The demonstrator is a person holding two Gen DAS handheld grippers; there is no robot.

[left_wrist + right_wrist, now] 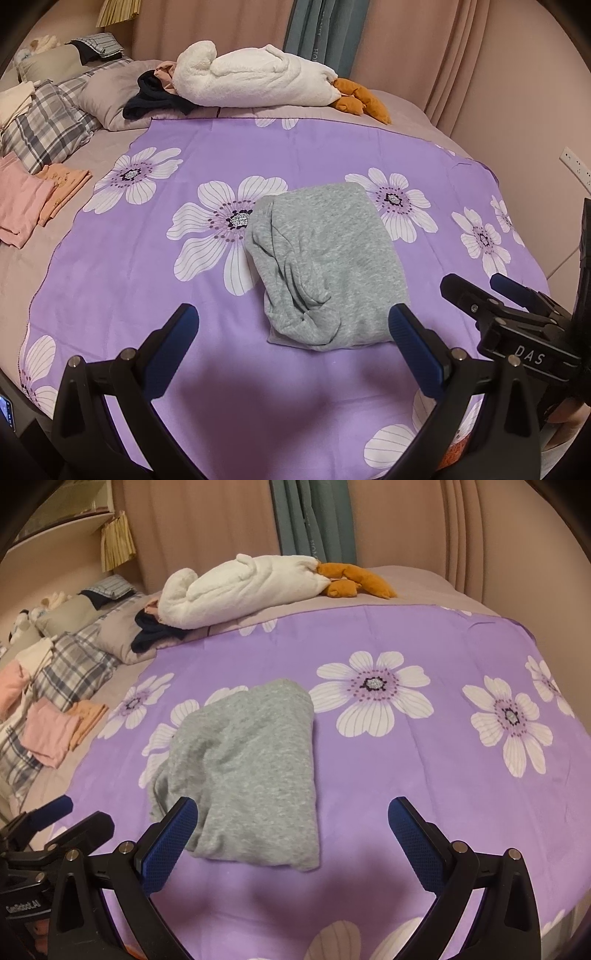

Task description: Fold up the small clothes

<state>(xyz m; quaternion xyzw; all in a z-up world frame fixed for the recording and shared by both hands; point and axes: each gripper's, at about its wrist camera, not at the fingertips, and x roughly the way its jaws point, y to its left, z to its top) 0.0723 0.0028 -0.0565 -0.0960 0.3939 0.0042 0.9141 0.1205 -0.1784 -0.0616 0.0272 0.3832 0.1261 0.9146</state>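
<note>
A grey garment [325,266] lies folded into a thick rectangle on the purple flowered sheet [147,280]; in the right wrist view the same grey garment [247,771] sits left of centre. My left gripper [295,321] is open just short of its near edge, holding nothing. My right gripper [291,812] is open too, its left fingertip [184,816] over the garment's near left corner. The right gripper [491,291] also shows at the right edge of the left wrist view, and the left gripper [55,816] at the lower left of the right wrist view.
Folded pink and orange clothes [33,195] lie stacked at the left on the bed. A white plush blanket [255,77], dark clothing [155,98] and an orange soft toy [358,96] lie at the far side. Plaid pillows [48,122] and curtains [314,517] stand behind.
</note>
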